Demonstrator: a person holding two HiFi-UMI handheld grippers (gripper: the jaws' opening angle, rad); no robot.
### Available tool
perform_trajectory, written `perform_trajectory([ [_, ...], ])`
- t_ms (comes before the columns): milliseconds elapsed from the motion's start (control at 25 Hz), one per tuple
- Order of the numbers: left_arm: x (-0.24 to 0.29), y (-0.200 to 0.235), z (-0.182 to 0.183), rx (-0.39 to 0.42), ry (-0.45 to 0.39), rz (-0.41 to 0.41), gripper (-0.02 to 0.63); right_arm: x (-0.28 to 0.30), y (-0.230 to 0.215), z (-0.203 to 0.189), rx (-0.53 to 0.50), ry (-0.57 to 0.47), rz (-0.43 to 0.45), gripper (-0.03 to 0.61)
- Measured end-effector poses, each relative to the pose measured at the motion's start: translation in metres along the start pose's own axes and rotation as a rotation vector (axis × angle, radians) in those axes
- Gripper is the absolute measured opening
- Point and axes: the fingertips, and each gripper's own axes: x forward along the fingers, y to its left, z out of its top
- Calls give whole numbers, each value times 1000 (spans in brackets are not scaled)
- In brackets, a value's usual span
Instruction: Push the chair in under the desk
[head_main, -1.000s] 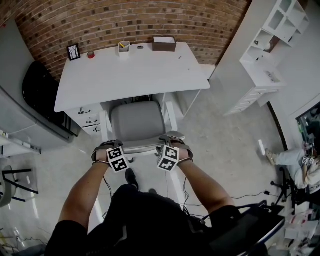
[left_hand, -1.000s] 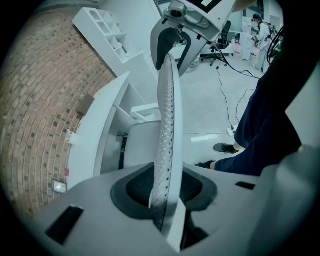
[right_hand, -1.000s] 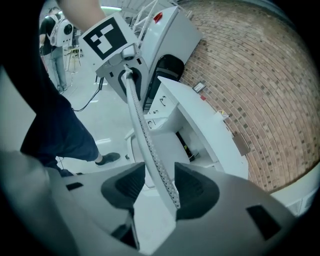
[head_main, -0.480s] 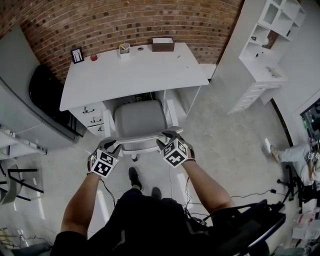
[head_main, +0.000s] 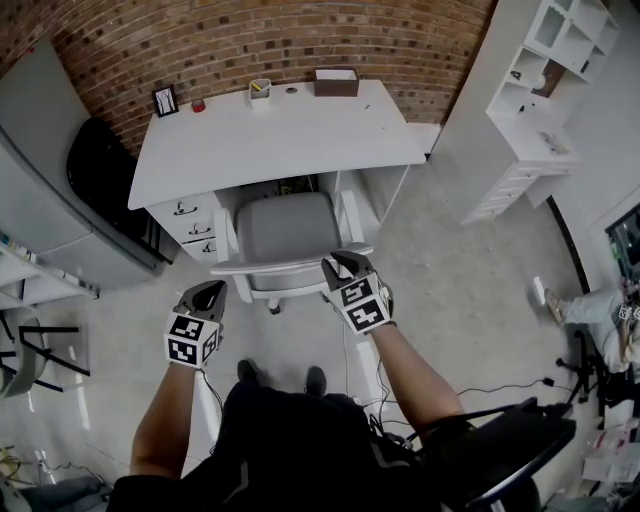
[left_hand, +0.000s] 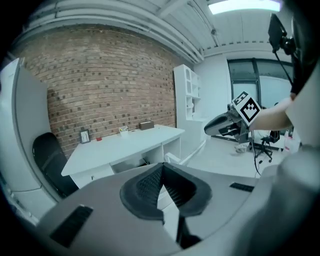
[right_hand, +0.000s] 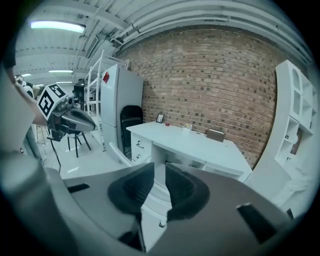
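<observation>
Claws off the chair
The chair (head_main: 285, 232) sits tucked under the worktop (head_main: 280, 135). The left claw (head_main: 210, 296), on the backrest a second ago, hangs clear, pressed together. The right claw (head_main: 340, 264) has just been closing, slightly spread, empty.

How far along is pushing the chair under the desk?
Mostly done: the chair sits in the kneehole of the desk. In hand: nothing. Left tongs shut; right tongs have just been closing on nothing; neither grips the chair. Left: perhaps a final nudge, since much of the seat shows.
</observation>
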Motion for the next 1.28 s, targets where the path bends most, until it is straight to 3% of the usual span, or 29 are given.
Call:
perform_trajectory([
  [240, -31, 17, 12, -90, -93, -54, 8, -4, 24, 38, 82, -75, -36, 46],
  [560, -97, 67, 52, -108, -284, 64, 8, -24, 62, 100, 272, -223, -80, 23],
  [760, -133, 76, 67, -108, -372, 103, 8, -41, 87, 126, 257, -278, -101, 12],
  [960, -152, 91, 70, -120, -387, 170, 8, -45, 105, 145, 259, -312, -104, 9],
  [1280, -164, 96, 88, -174, -402, 155, 8, -44, 119, 171, 227, -322, -70, 8],
])
